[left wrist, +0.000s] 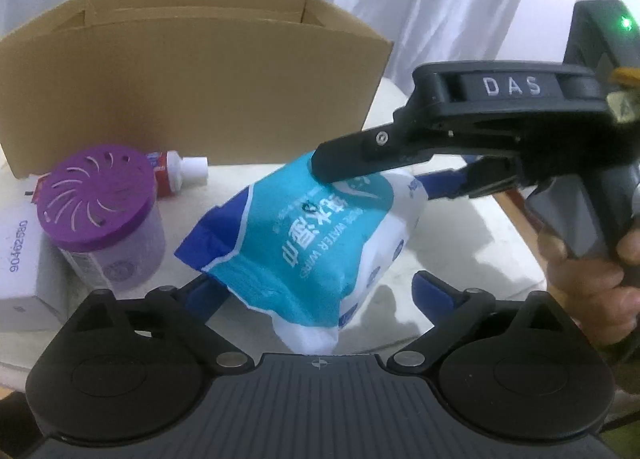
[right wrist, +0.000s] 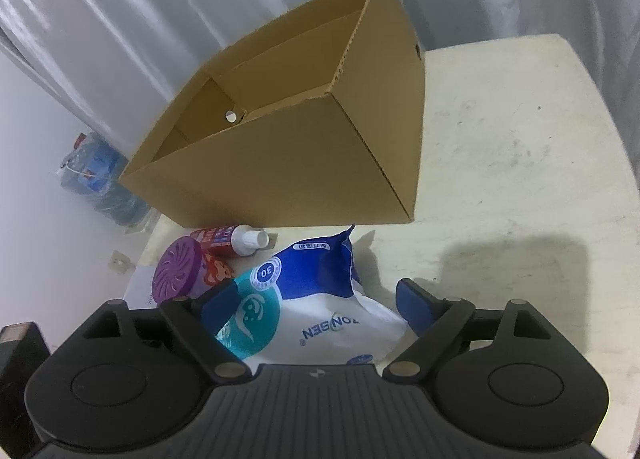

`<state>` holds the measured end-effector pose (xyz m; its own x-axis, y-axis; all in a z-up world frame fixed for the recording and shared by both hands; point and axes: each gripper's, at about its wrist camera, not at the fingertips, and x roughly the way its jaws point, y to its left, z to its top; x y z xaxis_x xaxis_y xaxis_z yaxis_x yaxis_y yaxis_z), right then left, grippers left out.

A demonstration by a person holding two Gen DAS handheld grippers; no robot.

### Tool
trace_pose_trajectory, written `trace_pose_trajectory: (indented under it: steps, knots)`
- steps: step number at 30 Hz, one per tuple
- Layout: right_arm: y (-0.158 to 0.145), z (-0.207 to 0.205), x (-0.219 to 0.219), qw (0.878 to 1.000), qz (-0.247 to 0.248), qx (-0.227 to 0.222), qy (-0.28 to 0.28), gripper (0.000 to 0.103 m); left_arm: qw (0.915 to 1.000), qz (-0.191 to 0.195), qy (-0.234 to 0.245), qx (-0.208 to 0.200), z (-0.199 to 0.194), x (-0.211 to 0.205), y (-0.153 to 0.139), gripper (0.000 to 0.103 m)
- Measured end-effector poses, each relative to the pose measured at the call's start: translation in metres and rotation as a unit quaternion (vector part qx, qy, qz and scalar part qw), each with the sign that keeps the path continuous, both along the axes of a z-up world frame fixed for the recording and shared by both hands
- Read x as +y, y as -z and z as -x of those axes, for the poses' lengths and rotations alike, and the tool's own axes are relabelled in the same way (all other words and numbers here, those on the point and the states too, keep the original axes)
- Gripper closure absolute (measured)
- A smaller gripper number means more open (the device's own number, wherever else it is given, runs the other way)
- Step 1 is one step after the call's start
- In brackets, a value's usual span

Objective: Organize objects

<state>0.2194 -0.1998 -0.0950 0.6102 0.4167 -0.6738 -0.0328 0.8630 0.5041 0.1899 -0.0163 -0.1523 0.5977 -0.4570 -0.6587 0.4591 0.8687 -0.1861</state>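
Note:
A blue, teal and white pack of wet wipes (left wrist: 316,243) hangs tilted above the table. My right gripper (left wrist: 400,179) grips its upper end; in the right wrist view the pack (right wrist: 320,299) fills the space between the blue fingers (right wrist: 414,305). My left gripper (left wrist: 320,291) is open, with its fingers on either side of the pack's lower end; whether they touch it I cannot tell. An open cardboard box (left wrist: 192,87) stands behind; it also shows in the right wrist view (right wrist: 288,147).
A purple-lidded air freshener jar (left wrist: 104,215), a red tube with a white cap (left wrist: 180,173) and a white carton (left wrist: 20,271) lie left of the pack on the white table (right wrist: 520,179). White curtains hang behind. A plastic bag (right wrist: 96,179) lies on the floor.

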Motion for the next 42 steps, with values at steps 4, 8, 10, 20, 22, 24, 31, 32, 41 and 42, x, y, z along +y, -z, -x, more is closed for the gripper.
trace_pose_trajectory:
  steps: [4,8,10,20,22,24,31,32,41,42]
  knots:
    - [0.011,-0.003,-0.003,1.0,-0.022,0.007,-0.002,0.005,0.9999,0.006,-0.008,-0.003,0.0,0.003,0.002,0.002]
    - [0.012,-0.001,-0.002,1.0,-0.024,0.001,-0.008,0.001,0.9998,0.017,-0.004,-0.006,0.002,0.007,0.003,0.001]
    - [0.012,-0.001,-0.002,1.0,-0.023,-0.002,-0.016,0.0,0.9998,0.016,-0.008,-0.005,0.005,0.01,0.003,0.001]
    - [0.015,0.002,-0.007,0.999,-0.043,-0.015,-0.014,0.0,0.9996,0.016,-0.023,0.001,0.015,0.019,0.006,0.001]
    - [0.013,0.001,-0.006,0.999,-0.041,-0.011,-0.013,0.0,0.9996,0.013,-0.024,0.003,0.016,0.019,0.004,0.001]
    - [0.013,-0.002,-0.007,0.999,-0.045,-0.003,-0.006,0.0,0.9996,0.01,-0.026,0.007,0.012,0.019,0.001,0.0]
    - [0.012,-0.005,-0.002,0.999,-0.036,0.001,-0.006,0.0,0.9987,0.031,-0.037,0.018,0.012,0.028,-0.003,0.0]
    - [0.012,-0.005,-0.001,0.999,-0.032,0.0,-0.007,0.0,0.9984,0.036,-0.038,0.021,0.012,0.03,-0.003,0.0]
    - [0.012,-0.005,0.002,1.0,-0.028,-0.003,-0.003,0.0,0.9979,0.05,-0.033,0.027,0.01,0.051,-0.004,0.0]
    - [0.013,-0.005,0.002,1.0,-0.028,-0.004,-0.003,0.0,0.998,0.048,-0.032,0.025,0.012,0.049,-0.002,0.0]
